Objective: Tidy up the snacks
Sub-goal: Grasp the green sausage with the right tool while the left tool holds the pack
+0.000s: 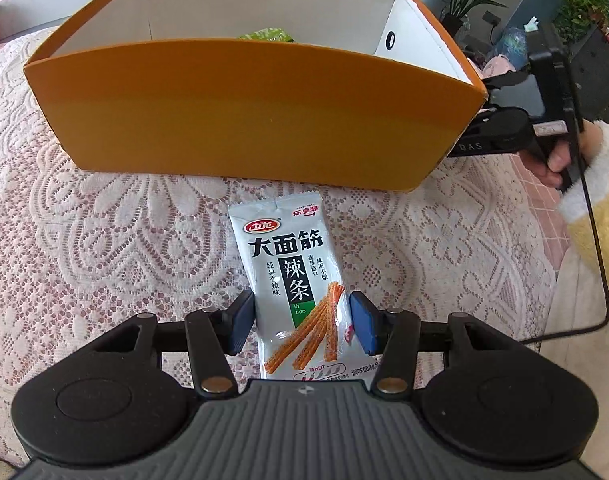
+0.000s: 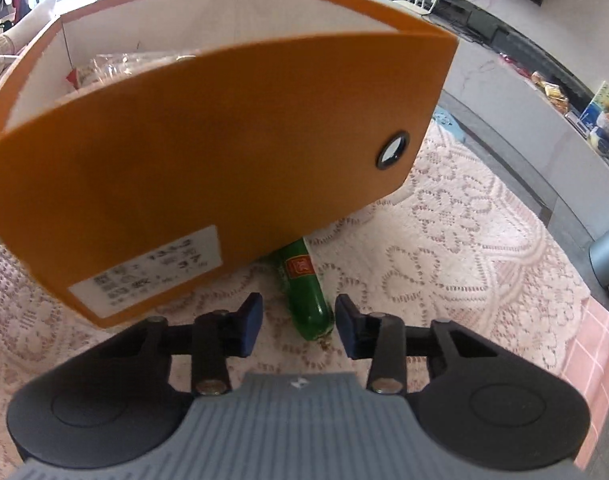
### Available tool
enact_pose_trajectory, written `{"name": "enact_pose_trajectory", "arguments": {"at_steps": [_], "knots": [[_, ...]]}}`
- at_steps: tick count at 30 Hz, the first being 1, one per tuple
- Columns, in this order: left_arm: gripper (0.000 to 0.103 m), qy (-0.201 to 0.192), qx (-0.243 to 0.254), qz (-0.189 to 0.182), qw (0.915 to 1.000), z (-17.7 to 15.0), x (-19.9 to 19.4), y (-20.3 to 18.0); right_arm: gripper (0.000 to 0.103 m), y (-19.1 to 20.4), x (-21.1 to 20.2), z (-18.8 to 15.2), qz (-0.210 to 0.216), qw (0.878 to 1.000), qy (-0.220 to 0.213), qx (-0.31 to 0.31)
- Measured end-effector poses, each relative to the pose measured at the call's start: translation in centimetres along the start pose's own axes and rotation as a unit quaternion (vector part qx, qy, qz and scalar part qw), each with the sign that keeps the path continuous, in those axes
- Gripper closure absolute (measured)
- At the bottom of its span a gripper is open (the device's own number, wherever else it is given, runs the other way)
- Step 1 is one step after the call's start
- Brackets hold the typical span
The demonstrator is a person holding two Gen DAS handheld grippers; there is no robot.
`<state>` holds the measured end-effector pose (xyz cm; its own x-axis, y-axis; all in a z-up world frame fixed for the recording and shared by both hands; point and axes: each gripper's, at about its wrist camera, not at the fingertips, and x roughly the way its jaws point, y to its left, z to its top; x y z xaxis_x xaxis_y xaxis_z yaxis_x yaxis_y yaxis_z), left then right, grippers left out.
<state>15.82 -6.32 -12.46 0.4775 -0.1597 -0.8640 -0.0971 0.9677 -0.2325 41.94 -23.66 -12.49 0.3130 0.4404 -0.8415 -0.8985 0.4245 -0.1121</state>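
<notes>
Tabletop (image 1: 84,220): covered with a pink lace cloth.
Orange box (image 1: 244,120): open-topped, standing on the cloth, snack bags inside.
Left claw (image 1: 302,322): blue pads pinching a white latiao spicy-strip packet (image 1: 292,272) just in front of the box.
Right claw (image 2: 298,322): spread, pads not pressing; a green sausage snack (image 2: 308,300) lies between them, its far end by the box base.

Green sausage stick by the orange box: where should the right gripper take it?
Grip the green sausage stick across its free rounded near end, coming down from above: its far end lies against the orange box, and the right gripper already straddles it, pads not pressing.
</notes>
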Motion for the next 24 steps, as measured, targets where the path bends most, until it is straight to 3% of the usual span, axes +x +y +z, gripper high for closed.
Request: {"name": "enact_pose_trajectory", "arguments": {"at_steps": [5, 8, 9, 12, 24], "knots": [[0.045, 0.006, -0.006, 0.003, 1.0, 0.1, 0.7, 0.5, 0.066, -0.1, 0.7, 0.4, 0.011, 1.0, -0.015, 0.0], [0.044, 0.007, -0.009, 0.001, 0.9999, 0.2, 1.0, 0.8, 0.072, -0.3, 1.0, 0.5, 0.018, 1.0, -0.02, 0.012], [0.044, 0.007, -0.009, 0.0, 0.9999, 0.2, 1.0, 0.9, 0.079, -0.3, 1.0, 0.5, 0.019, 0.999, -0.02, 0.016], [0.045, 0.006, -0.01, -0.003, 0.9999, 0.2, 0.9, 0.9, 0.081, 0.2, 0.8, 0.5, 0.016, 1.0, -0.018, 0.005], [0.045, -0.014, -0.022, -0.011, 0.9996, -0.4, -1.6, 1.5, 0.083, 1.9, -0.8, 1.6, -0.037, 0.997, 0.046, -0.047]]}}
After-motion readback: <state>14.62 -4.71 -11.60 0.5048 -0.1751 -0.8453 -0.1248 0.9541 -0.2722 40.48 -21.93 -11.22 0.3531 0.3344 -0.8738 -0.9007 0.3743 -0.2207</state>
